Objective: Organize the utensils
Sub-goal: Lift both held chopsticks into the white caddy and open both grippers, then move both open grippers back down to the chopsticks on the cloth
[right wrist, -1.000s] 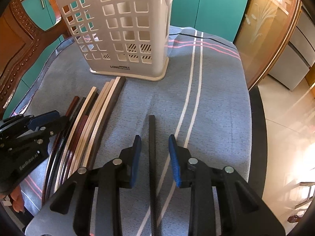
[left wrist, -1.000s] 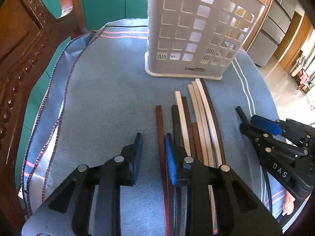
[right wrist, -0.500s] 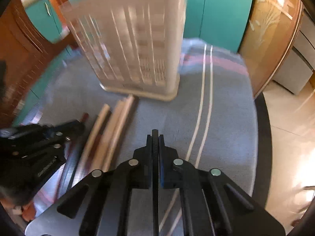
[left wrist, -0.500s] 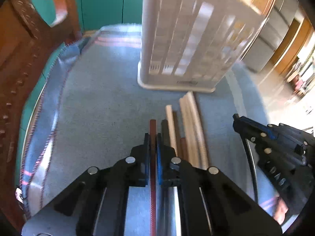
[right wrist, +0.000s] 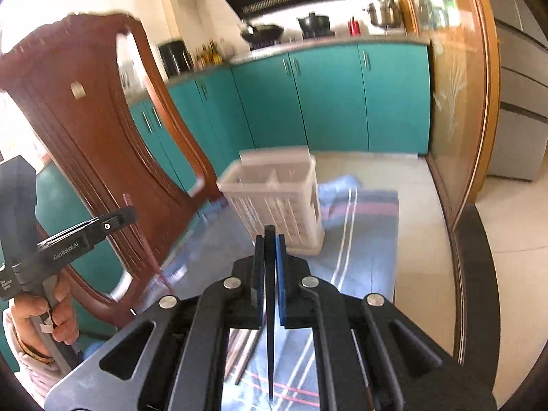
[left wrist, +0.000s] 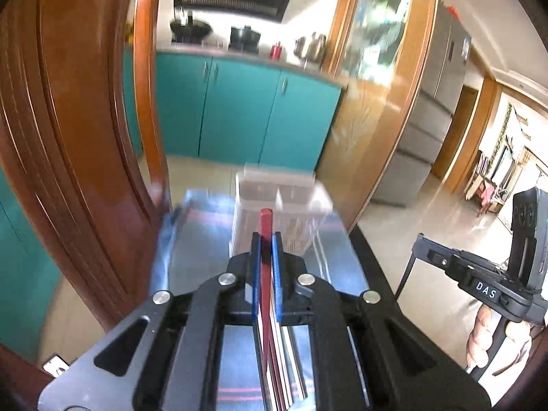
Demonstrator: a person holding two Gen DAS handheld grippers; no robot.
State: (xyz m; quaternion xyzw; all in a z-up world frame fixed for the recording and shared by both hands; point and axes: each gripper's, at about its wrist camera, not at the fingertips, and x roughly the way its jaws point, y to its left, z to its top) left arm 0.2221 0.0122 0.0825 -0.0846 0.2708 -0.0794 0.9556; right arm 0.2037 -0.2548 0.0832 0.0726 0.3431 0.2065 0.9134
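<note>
- Red chopstick [left wrist: 265, 239] is clamped in the left tongs [left wrist: 266, 257]; black chopstick [right wrist: 270, 257] in the right tongs [right wrist: 270, 260].
- Compartmented white basket [right wrist: 274, 202] lies ahead of both tongs, apparently empty.
- Remaining chopsticks [left wrist: 284, 376] lie beneath the tongs on the tabletop [left wrist: 205, 239], unsorted.

I see dark round table [right wrist: 479, 274], blue-grey striped cloth [right wrist: 363, 239] spread over it, white slotted plastic utensil basket [right wrist: 284, 205] upright on cloth, loose chopsticks [left wrist: 291, 376] lying nearer me

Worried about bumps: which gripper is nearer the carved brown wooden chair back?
Left. The left gripper hangs beside the chair back; right gripper is farther off, beyond the left one.
</note>
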